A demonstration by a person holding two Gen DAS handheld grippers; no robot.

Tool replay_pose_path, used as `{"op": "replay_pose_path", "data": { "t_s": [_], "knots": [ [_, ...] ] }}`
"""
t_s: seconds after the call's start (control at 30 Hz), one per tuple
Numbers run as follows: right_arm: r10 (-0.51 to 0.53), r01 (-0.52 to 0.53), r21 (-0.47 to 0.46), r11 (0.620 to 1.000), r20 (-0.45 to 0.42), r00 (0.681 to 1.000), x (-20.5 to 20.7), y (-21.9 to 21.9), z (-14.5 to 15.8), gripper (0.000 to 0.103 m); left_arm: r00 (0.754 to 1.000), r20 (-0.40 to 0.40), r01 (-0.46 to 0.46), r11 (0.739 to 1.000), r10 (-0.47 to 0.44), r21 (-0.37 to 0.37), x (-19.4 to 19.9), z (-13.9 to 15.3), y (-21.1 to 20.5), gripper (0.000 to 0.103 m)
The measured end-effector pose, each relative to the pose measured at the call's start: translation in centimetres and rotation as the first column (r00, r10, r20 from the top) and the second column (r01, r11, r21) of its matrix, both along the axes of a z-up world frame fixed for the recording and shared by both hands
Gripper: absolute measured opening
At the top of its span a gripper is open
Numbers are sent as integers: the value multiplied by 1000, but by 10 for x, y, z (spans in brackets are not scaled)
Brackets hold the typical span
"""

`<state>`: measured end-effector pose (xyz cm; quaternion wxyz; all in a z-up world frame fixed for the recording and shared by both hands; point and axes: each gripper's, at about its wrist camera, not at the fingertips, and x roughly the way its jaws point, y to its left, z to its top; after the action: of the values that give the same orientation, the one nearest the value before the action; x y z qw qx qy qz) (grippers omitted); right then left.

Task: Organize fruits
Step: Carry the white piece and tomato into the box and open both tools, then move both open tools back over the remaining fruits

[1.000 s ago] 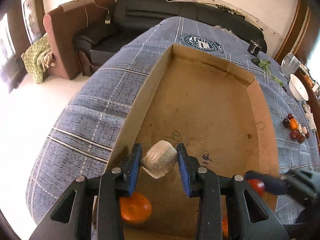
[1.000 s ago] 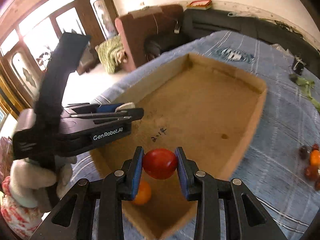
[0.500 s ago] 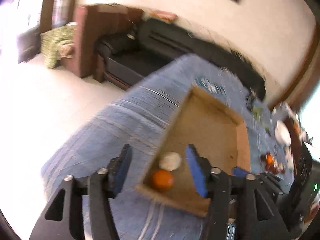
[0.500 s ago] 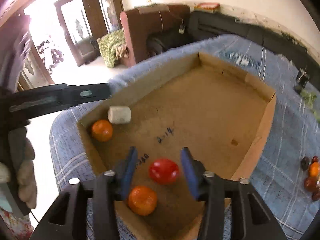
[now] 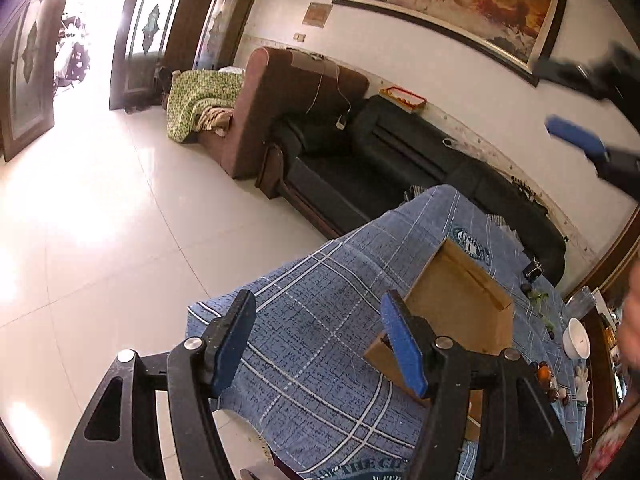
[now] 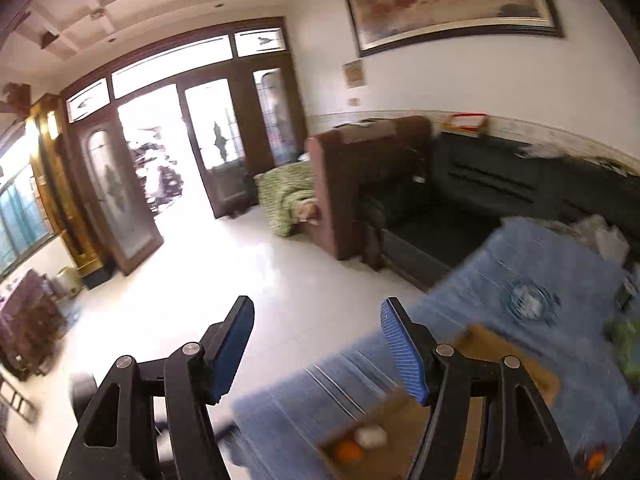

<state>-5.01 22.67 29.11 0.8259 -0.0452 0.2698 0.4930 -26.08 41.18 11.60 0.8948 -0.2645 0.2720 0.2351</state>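
My left gripper (image 5: 318, 338) and right gripper (image 6: 316, 342) both gape wide and carry nothing, raised above the cardboard box (image 5: 460, 312), which sits below and to the right of each. An orange (image 6: 347, 451) lies inside it. The remaining fruits (image 5: 550, 382) wait further right on the blue cloth (image 5: 320, 344), so I should swing right and descend squarely over one fruit.
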Motion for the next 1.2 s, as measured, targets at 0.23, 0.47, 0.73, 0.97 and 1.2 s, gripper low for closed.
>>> {"op": "replay_pose_path", "data": {
  "t_s": [0.23,0.47,0.73,0.97,1.2],
  "knots": [
    [-9,8,2,1000,152,988,-50,-42,-39,85,1000,-4,10,1000,-10,7,1,-2,-10,75],
    [-126,176,-130,976,323,938,-70,-126,-113,92,990,-11,142,990,-142,-22,27,-11,-45,76],
    [-428,449,-157,880,150,891,-9,-275,-144,92,955,-57,293,956,-292,1,67,-15,-101,76],
    [-672,664,-121,738,-44,739,19,-406,-157,92,897,-102,434,900,-430,23,116,-22,-161,76],
    [-737,726,-130,676,-94,669,39,-462,-171,92,755,-139,647,762,-641,1,170,-37,-252,76]
  ]
}}
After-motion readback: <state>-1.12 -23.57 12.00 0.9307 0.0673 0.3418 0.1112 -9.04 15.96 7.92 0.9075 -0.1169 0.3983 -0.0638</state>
